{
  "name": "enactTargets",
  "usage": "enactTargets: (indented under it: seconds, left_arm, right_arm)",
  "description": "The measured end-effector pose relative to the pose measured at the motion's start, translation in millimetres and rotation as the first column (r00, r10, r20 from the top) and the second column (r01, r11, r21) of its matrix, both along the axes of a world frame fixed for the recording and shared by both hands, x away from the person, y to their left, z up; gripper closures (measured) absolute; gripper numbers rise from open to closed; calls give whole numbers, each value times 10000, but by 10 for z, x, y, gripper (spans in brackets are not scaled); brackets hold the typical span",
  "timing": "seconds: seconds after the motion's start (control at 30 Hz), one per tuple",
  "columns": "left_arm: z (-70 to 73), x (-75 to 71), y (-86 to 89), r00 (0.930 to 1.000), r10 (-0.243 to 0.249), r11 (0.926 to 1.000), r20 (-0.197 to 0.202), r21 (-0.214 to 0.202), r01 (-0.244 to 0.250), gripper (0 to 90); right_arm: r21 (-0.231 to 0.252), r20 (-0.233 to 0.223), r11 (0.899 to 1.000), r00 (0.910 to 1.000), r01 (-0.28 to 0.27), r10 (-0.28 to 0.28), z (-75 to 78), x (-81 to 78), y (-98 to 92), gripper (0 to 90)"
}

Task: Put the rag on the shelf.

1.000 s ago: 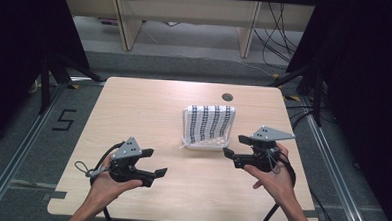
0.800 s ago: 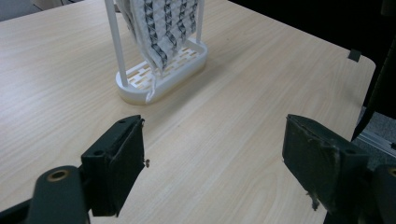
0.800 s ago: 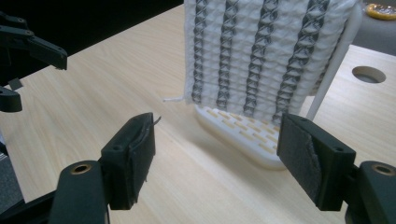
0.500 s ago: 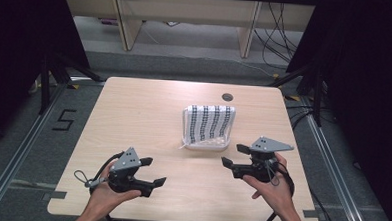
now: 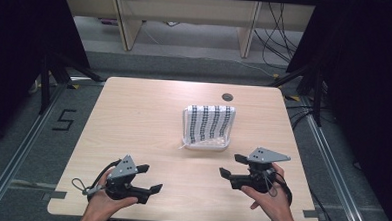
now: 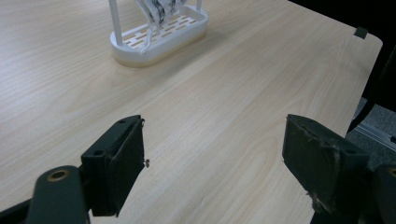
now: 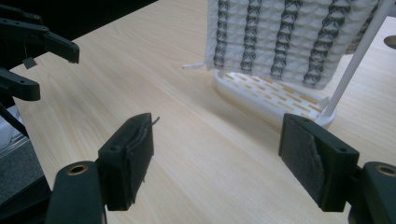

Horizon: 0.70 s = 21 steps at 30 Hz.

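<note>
Left gripper being held low over near tabletop, fingers spread, nothing between. Cloth, white with dark patterned stripes, hanging draped over white rack at tabletop centre; judged soft, light, limp; best pinched at loose lower edge. Right gripper fingers released, empty, being pointed toward rack.
</note>
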State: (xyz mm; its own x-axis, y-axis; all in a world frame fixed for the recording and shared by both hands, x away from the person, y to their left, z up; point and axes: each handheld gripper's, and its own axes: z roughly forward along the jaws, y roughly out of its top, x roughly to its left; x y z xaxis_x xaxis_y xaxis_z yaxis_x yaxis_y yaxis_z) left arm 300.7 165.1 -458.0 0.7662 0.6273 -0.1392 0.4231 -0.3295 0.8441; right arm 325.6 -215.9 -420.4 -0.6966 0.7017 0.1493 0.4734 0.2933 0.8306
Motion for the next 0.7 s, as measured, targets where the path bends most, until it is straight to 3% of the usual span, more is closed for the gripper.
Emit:
enactTargets:
  seconds: [0.1,0.23,0.27,0.33,0.43,0.5,0.53,0.6,0.63,0.7]
  left_arm:
    - [-31,-25,8,10000,11,10000,29,-30,-11,203]
    - [-67,-61,14,9999,-38,10000,107,-29,38,199]
    - [-73,-73,17,9999,-49,10000,101,14,49,197]
    - [-87,-104,24,10000,-13,10000,89,17,13,195]
    - [-107,-154,33,9999,-1,10000,143,62,0,192]
    - [-129,-186,34,9997,108,9999,216,20,-108,192]
    - [-130,-192,55,9998,-10,9996,213,274,4,192]
    - [-172,-207,55,9996,44,9999,290,140,-48,192]
    - [-181,-214,71,9996,-20,9993,289,365,9,192]
    - [-215,-224,84,9997,5,9990,248,437,-16,192]
  right_arm:
    - [70,62,9999,9999,-121,121,-64,-14,-24,254]
    - [78,-217,10000,9998,-48,50,-148,-68,-41,223]
    - [26,-48,9999,9999,-111,111,-176,-63,-51,207]
    - [43,-315,10000,9995,-63,65,-218,-84,-63,192]
    - [-65,-357,10000,9994,-26,23,-272,-120,-87,191]
    - [116,-350,9999,9994,-33,37,-321,-135,-97,187]
    - [-41,-426,10000,9991,59,-61,-326,-163,-104,187]
    - [-64,-385,10000,9992,45,-48,-361,-187,-115,187]
    - [32,-382,10000,9993,-20,21,-383,-202,-111,187]
    - [-75,-547,9999,9985,71,-75,-403,-255,-105,188]
